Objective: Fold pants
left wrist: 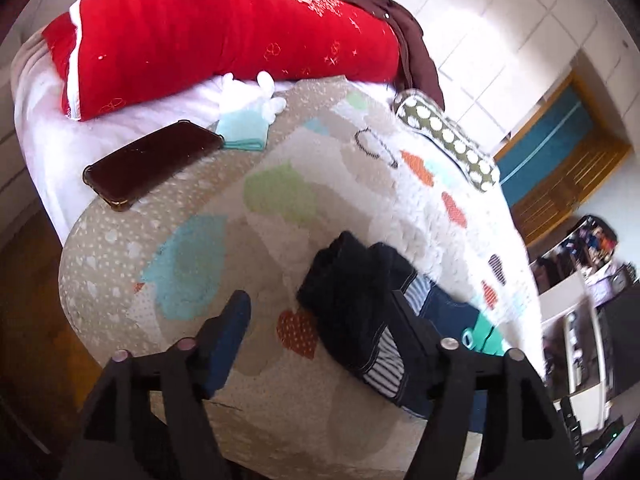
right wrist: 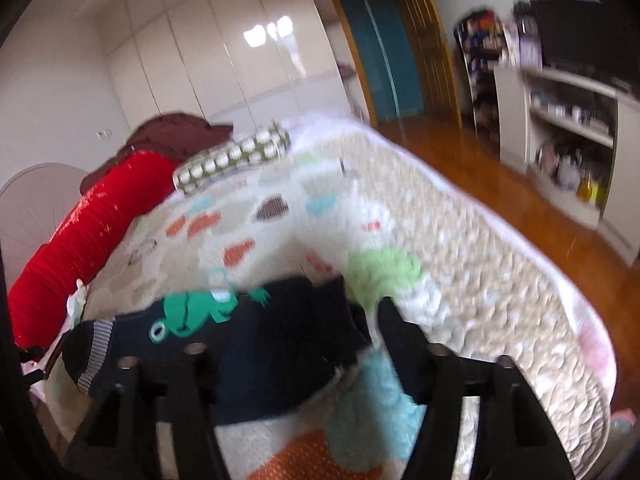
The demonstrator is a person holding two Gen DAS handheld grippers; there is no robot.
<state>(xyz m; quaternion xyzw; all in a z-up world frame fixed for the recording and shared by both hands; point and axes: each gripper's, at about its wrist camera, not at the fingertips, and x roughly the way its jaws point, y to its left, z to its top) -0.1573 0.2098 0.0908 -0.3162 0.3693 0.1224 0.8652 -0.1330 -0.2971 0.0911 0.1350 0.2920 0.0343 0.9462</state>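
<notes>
Small dark navy pants (left wrist: 356, 300) with striped cuffs and a green frog patch lie bunched on the patterned quilt (left wrist: 280, 168). My left gripper (left wrist: 320, 320) is open above the quilt, its right finger over the pants' edge, its left finger on bare quilt. In the right wrist view the pants (right wrist: 240, 344) lie across the lower left, frog patch up. My right gripper (right wrist: 340, 332) is open, with pants cloth between and over its fingers; the left finger is mostly hidden by the cloth.
A dark phone (left wrist: 152, 164), a red bolster pillow (left wrist: 224, 36), a brown garment (left wrist: 412, 40), a polka-dot pouch (left wrist: 448, 144) and a small teal cloth (left wrist: 244, 132) lie on the bed. Wooden floor (right wrist: 480, 184), a white shelf unit (right wrist: 568, 136) and wardrobes (right wrist: 224, 60) surround it.
</notes>
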